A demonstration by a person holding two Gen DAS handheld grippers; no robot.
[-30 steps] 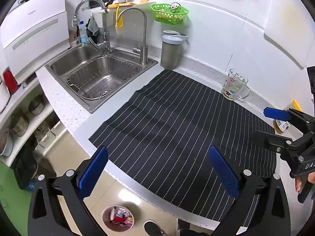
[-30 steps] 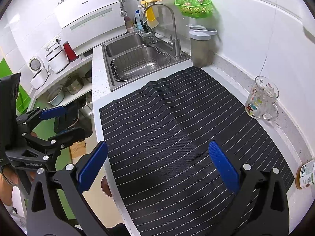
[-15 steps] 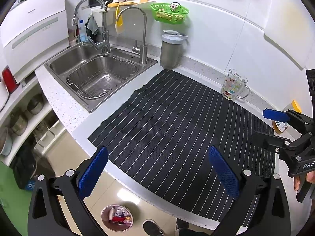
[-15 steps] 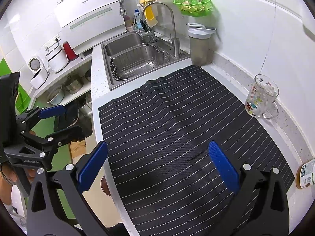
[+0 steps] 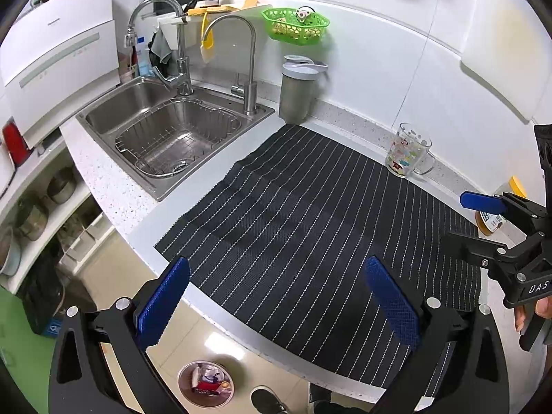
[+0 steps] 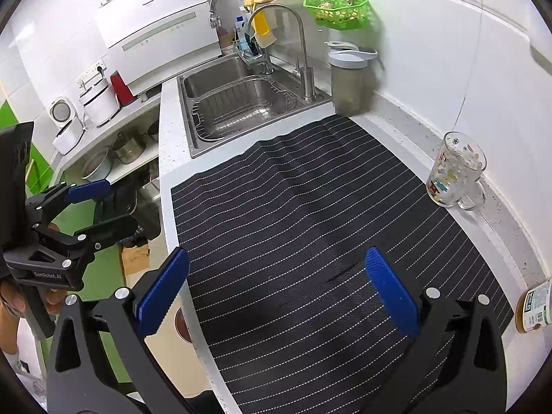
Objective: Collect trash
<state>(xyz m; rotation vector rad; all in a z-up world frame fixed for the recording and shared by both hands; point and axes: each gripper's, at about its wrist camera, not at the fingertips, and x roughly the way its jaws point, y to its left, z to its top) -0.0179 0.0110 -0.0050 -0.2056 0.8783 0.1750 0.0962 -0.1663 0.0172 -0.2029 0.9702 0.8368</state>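
The left gripper (image 5: 276,302) is hanging over the front edge of the counter (image 5: 114,186), with its blue fingers (image 5: 162,302) spread wide apart and holding nothing. The right gripper (image 6: 276,291) is hanging over the striped mat (image 6: 310,214), and its fingers are spread wide too, with nothing between them. Each gripper is showing up at the side of the other one's view.

The trash is sitting in a small round bin (image 5: 206,383) down on the floor, just in front of the counter, under the left gripper. It is holding some red and white scraps.

A glass mug (image 6: 455,172) with colored pictures is standing at the back edge of the mat, near the wall. A jar (image 6: 534,307) is lying on its side at the right end of the counter. A gray jug (image 5: 296,91) is standing next to the sink (image 5: 103,117), and a green basket (image 5: 295,24) is hanging on the wall above.
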